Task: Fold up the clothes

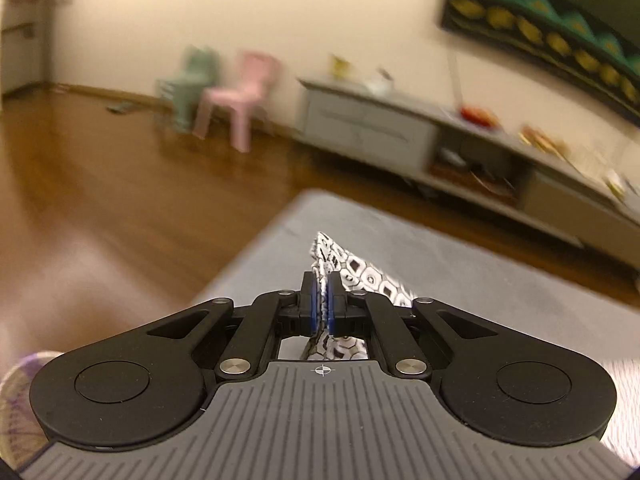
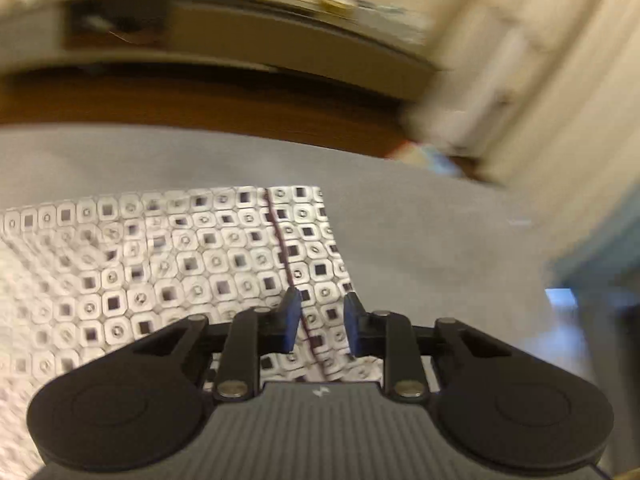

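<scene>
A black-and-white patterned garment (image 1: pixel 360 270) is pinched between the blue pads of my left gripper (image 1: pixel 324 300), which is shut on a raised edge of it above the grey surface (image 1: pixel 460 264). In the right wrist view the same patterned garment (image 2: pixel 160 264) lies spread over the grey surface (image 2: pixel 420 208), with a dark seam running down toward the gripper. My right gripper (image 2: pixel 322 320) is open just above the cloth near its right edge, the seam passing between its fingers.
Wooden floor (image 1: pixel 100 184) lies beyond the grey surface's left edge. A pink chair (image 1: pixel 236 96) and a green chair (image 1: pixel 188 80) stand by the wall. A low grey cabinet (image 1: pixel 400 132) with clutter runs along the far side. Both views are motion-blurred.
</scene>
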The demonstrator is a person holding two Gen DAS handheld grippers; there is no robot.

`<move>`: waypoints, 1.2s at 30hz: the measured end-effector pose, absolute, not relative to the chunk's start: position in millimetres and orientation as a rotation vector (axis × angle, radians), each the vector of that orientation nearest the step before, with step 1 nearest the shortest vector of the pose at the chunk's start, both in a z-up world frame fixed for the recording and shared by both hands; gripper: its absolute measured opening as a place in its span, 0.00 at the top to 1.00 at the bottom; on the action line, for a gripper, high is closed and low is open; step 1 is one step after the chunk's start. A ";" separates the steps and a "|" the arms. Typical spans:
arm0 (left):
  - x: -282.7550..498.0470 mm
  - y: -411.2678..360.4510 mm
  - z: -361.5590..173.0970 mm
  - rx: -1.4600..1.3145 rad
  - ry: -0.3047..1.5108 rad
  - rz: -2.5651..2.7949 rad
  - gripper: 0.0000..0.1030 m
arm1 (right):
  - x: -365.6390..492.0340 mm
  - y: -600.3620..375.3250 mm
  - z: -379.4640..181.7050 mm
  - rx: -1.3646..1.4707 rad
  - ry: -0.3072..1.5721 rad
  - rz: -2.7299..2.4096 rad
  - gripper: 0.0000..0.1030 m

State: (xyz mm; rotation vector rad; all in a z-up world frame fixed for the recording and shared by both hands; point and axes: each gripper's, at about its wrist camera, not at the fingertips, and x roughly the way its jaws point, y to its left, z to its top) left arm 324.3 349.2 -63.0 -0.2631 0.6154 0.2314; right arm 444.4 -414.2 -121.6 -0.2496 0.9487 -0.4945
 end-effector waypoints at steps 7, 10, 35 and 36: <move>278.1 387.7 -36.7 -0.503 0.641 0.241 0.36 | 340.1 -375.5 -63.4 -0.041 0.732 -0.249 0.62; 223.2 399.1 -20.5 -0.588 0.578 0.214 0.28 | 267.4 -330.9 -55.0 -0.101 0.735 0.016 0.45; 159.6 384.4 -44.9 -0.623 0.595 0.392 1.00 | 88.7 -347.5 -32.8 0.254 0.760 0.385 0.81; 160.0 384.6 -45.5 -0.624 0.605 0.387 1.00 | 87.0 -348.4 -34.3 0.243 0.757 0.342 0.72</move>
